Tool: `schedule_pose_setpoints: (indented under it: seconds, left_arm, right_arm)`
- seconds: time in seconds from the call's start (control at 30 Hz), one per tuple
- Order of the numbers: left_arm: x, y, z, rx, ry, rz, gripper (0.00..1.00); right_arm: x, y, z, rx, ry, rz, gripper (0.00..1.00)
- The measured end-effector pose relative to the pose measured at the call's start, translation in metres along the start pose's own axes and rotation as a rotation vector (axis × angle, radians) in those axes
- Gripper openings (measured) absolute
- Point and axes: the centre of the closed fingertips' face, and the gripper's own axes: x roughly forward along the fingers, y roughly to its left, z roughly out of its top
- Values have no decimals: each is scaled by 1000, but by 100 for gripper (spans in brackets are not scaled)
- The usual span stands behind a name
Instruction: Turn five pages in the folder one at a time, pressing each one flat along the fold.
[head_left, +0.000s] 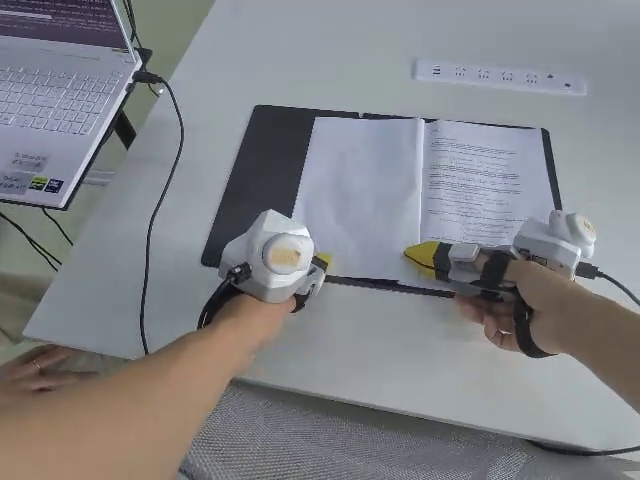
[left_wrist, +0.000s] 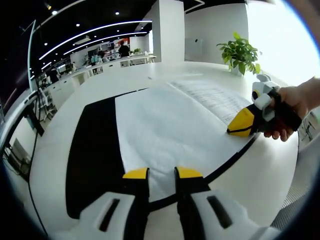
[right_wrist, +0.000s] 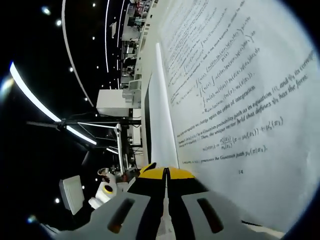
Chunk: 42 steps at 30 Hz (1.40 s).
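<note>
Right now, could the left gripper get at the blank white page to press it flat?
Probably yes. The left gripper is at the near edge of the blank page, with nothing lying between them. The right gripper sits off to the side, at the bottom edge of the printed page.

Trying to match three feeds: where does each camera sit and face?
Head view: on the headset, looking down at the open folder; both forearms, left gripper and right gripper show.
Left gripper view: low at the folder's near edge, facing across the blank page; own fingers below.
Right gripper view: rolled sideways, close over the printed page; own fingers together.
Shared: the right gripper, in head and left gripper views.
</note>
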Motion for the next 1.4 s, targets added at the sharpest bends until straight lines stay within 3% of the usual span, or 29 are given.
schedule_pose_setpoints:
  seconds: [0.2, 0.3, 0.37, 0.43, 0.6, 0.7, 0.8, 0.97, 1.03, 1.2, 1.27, 1.4]
  left_arm:
    - [-2, -1, 0, 2, 9, -8, 18]
    - [-3, -1, 0, -7, 16, -11, 18]
    - [-4, -2, -1, -11, 17, -19, 19]
    - [-7, -5, -1, -8, 23, -35, 23]
    - [-17, -10, -5, 13, 64, -54, 28]
    - [-36, -16, -2, 15, 81, -79, 27]
    - [-55, -24, 0, 27, 100, -110, 29]
    - [-82, -29, 13, 32, 74, -157, 28]
    - [-99, -30, 19, 29, 72, -168, 28]
    - [-134, -29, 36, 11, 38, -179, 30]
    - [-143, -24, 40, 7, 27, -178, 32]
    - [-170, -23, 48, 18, 15, -170, 38]
  right_arm:
    - [-7, 1, -30, 17, 19, 8, 0]
    - [-12, -2, -47, -5, 54, -13, 0]
    - [-16, 5, -55, -3, 50, 2, 0]
    - [-23, 21, -58, -37, 10, 33, 0]
    - [-46, 54, -52, -205, -87, 29, 1]
    - [-65, 74, -48, -266, -157, 28, 9]
    - [-83, 83, -42, -336, -197, 11, 14]
    - [-112, 100, -48, -448, -235, -36, 19]
    - [-125, 105, -55, -506, -226, -72, 21]
    - [-161, 111, -53, -640, -265, -159, 29]
    - [-178, 111, -49, -668, -282, -205, 33]
    - [-208, 122, -42, -651, -371, -213, 41]
